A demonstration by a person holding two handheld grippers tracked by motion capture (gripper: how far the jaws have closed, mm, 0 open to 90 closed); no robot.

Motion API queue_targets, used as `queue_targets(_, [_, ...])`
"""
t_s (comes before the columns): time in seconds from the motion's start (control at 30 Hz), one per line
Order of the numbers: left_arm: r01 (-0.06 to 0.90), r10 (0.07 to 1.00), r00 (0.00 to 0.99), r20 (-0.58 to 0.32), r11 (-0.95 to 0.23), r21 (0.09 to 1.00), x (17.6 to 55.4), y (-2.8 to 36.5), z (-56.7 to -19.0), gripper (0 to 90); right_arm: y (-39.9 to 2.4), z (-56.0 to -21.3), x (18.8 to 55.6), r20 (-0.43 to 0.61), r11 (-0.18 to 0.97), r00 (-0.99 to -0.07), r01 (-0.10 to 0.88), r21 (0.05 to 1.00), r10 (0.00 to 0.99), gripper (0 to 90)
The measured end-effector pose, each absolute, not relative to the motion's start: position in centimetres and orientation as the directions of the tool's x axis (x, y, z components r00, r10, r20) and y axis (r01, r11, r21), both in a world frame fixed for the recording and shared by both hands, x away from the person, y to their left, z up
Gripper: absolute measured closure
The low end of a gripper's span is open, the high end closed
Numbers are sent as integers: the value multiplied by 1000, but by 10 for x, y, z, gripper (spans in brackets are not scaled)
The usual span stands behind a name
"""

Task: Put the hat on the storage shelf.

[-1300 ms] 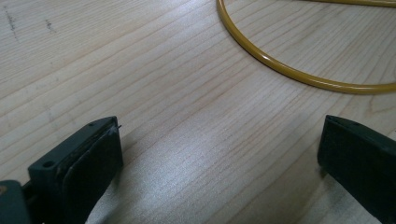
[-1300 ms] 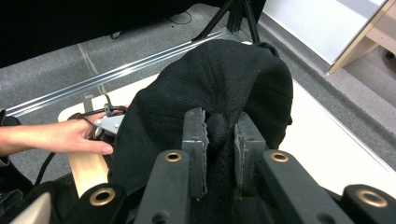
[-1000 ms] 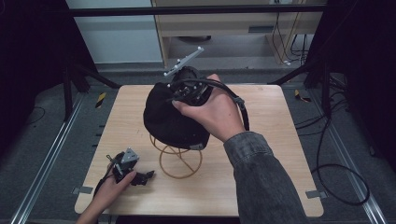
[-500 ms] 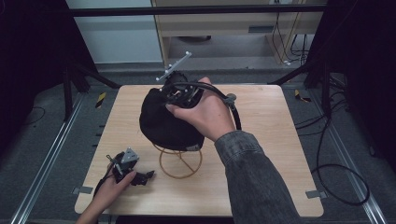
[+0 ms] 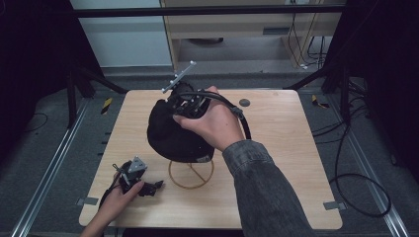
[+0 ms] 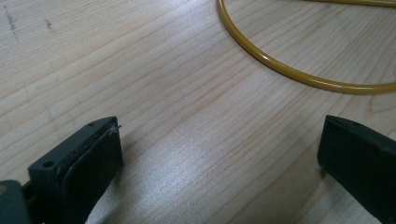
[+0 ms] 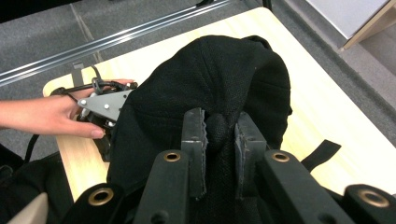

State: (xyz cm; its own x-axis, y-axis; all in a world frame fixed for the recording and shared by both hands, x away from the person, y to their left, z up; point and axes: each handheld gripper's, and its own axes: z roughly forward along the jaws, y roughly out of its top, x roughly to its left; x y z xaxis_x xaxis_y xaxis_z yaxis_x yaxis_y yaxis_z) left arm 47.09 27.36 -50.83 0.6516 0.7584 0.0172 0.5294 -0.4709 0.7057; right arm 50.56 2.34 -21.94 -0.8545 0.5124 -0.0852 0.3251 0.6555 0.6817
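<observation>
A black cap (image 5: 173, 133) hangs over a yellow wire stand whose ring base (image 5: 191, 174) lies on the wooden table (image 5: 281, 148). My right gripper (image 5: 185, 101) sits on top of the cap, held by a hand in a grey sleeve. In the right gripper view its jaws are shut (image 7: 220, 123) on a pinched fold of the cap (image 7: 210, 79). My left gripper (image 5: 148, 187) rests on the table at the front left, just left of the ring. Its jaws stand wide open (image 6: 219, 149) over bare wood, with the ring (image 6: 289, 70) ahead of them.
A small dark disc (image 5: 244, 102) lies near the table's far edge. The right gripper's black cable (image 5: 243, 121) loops beside the cap. A black strap (image 7: 322, 151) of the cap trails on the table. Metal rails and loose cables run along the floor on both sides.
The right hand and gripper have shifted left and a little lower, pulling the cap with them over the stand. The left gripper has stayed put.
</observation>
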Motion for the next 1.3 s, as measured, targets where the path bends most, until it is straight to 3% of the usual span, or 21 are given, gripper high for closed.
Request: queue_targets(1.3, [529, 758, 652, 17, -471, 706, 471, 274, -508, 0, 31, -231, 507, -81, 683, -860, 339, 647, 504, 737])
